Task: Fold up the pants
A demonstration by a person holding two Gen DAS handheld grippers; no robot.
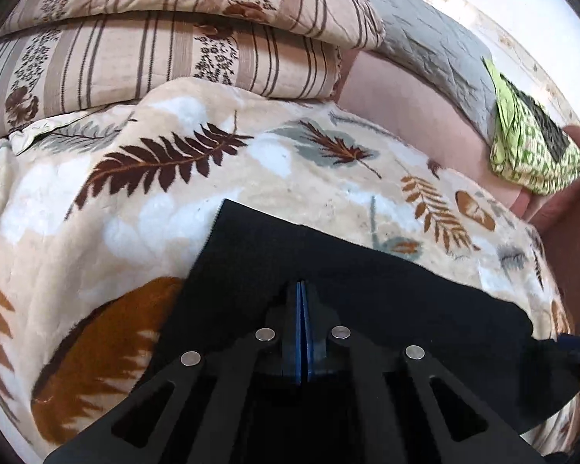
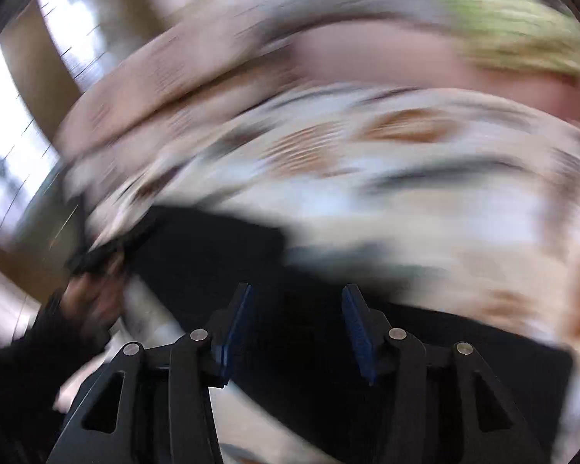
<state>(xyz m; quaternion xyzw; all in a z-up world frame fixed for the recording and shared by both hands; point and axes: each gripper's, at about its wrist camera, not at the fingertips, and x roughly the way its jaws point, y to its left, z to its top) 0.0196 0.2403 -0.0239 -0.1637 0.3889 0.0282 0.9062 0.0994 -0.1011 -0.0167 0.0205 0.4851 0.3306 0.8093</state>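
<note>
The black pants [image 1: 328, 270] lie flat on a cream blanket with a brown leaf print [image 1: 174, 178]. My left gripper [image 1: 302, 290] is shut just above the pants; its blue pads meet with no cloth visibly between them. The right wrist view is heavily motion-blurred. There my right gripper [image 2: 295, 297] is open over the black pants [image 2: 220, 255], with nothing between its blue pads. At the left of that view a hand in a dark sleeve [image 2: 85, 297] holds the other gripper at the pants' edge.
Striped floral pillows or quilts [image 1: 166, 50] are stacked at the back of the bed. A grey quilted pillow [image 1: 437, 46] and a green patterned cloth [image 1: 529, 147] lie at the right on a pink sheet [image 1: 406, 116].
</note>
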